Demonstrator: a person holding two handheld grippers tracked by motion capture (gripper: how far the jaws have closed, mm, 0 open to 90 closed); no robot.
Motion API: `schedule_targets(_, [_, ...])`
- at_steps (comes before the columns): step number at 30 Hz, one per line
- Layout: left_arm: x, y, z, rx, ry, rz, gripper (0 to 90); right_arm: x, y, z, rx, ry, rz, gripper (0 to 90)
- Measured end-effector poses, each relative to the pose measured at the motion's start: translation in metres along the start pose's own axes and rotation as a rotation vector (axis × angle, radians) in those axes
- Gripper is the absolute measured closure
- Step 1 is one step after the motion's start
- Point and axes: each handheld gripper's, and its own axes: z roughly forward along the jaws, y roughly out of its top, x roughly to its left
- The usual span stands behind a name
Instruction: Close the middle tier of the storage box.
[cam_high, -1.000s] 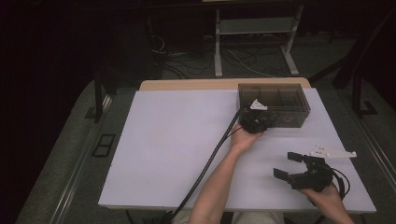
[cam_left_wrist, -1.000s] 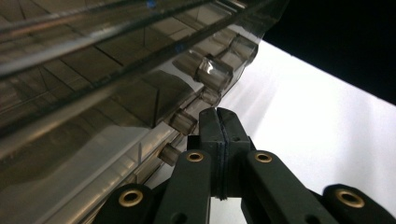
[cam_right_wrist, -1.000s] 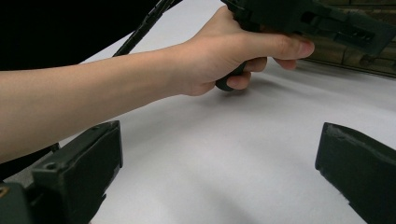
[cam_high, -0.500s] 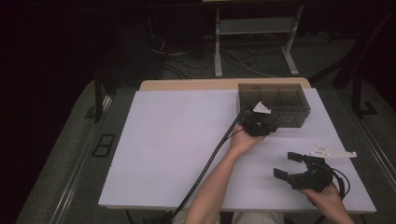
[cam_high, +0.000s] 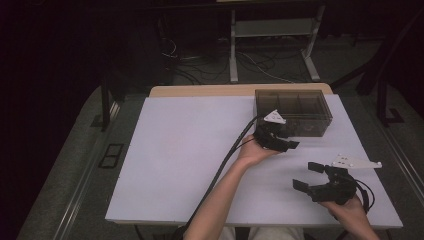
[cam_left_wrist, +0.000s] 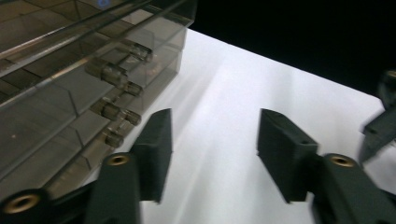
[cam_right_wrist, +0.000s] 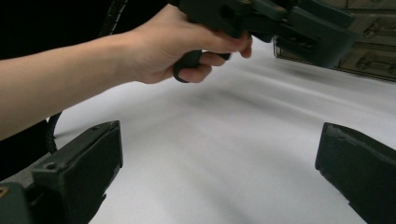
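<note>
The room is dim, its far side lost in darkness. A broad white rectangular surface (cam_high: 190, 150) with a pale wooden far edge stands on grey floor (cam_high: 75, 180). Beyond it, black cables (cam_high: 200, 60) sprawl beside a white metal frame stand (cam_high: 272, 35).

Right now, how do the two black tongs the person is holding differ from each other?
The left tongs are up by the smoky clear drawer box, near its front; the right tongs sit nearer the person, over bare white table. The left tongs show a moderate gap between their jaws; the right tongs are spread wider. Both are black, open, empty, and trail a cable.
</note>
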Motion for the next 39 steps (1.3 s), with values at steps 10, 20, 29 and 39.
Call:
schedule_targets(10, [-0.012, -0.002, -0.025, 0.018, -0.005, 0.002, 17.2, 0.001, -0.001, -0.001, 0.0, -0.002, -0.004, 0.2])
schedule_targets(20, [-0.014, -0.007, -0.045, 0.007, -0.01, -0.024, 0.0, 0.002, 0.0, 0.001, 0.005, 0.001, -0.009, 0.2])
schedule_targets(29, [-0.014, -0.013, -0.064, -0.013, 0.011, -0.023, 0.0, 0.002, -0.001, 0.001, 0.005, -0.003, -0.01, 0.2])
schedule_targets(39, [-0.015, -0.018, -0.089, -0.043, 0.046, -0.006, 0.0, 0.002, -0.001, 0.001, 0.008, -0.007, -0.009, 0.2])
